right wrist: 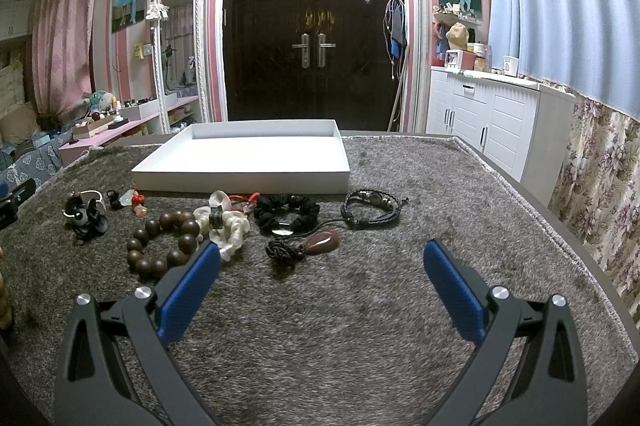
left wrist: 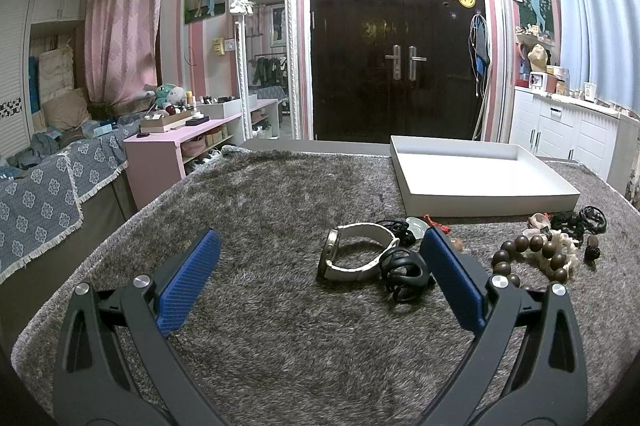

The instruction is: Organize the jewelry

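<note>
While the left gripper [left wrist: 320, 250] hovers low over the grey rug [left wrist: 260, 205], jaws spread wide, a white-strapped watch [left wrist: 354, 252] lies between its fingers. Right view: the right gripper [right wrist: 322, 258] hovers likewise, jaws apart, behind a wooden bead bracelet [right wrist: 164, 244] and white tray [right wrist: 244, 155].

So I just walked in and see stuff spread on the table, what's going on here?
A person is sorting jewelry with two handheld grippers. The left gripper and right gripper are both open and hold nothing. The watch, wooden bead bracelet and other pieces lie on the grey rug. The white tray is empty.
</note>
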A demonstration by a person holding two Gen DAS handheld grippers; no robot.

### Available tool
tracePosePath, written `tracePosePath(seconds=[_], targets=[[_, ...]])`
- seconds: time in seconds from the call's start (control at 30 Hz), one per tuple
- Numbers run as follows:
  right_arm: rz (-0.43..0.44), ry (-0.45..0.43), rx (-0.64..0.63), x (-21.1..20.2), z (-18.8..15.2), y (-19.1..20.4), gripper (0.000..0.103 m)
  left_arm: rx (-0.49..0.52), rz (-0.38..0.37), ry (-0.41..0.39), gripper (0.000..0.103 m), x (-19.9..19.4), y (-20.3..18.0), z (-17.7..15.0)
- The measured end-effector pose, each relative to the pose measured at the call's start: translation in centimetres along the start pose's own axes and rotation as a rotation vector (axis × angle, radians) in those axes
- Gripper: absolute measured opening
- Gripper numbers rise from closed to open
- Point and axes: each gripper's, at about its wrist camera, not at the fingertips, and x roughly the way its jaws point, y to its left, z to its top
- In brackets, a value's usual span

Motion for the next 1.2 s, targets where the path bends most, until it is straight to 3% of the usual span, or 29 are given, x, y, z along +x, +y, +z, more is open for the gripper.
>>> tracePosePath(seconds=[0.67,1.2], targets=[[-0.009,-0.003,0.004,0.3,-0.6,-0.5,0.101,0.001,0.0,0.001,0.1,0.0,0.0,0.0],[-0.053,0.047,-0.004,1.0,-0.2,0.0,0.101,0.027,0.004,0.018,0.1,0.3,-1.0,0.2]])
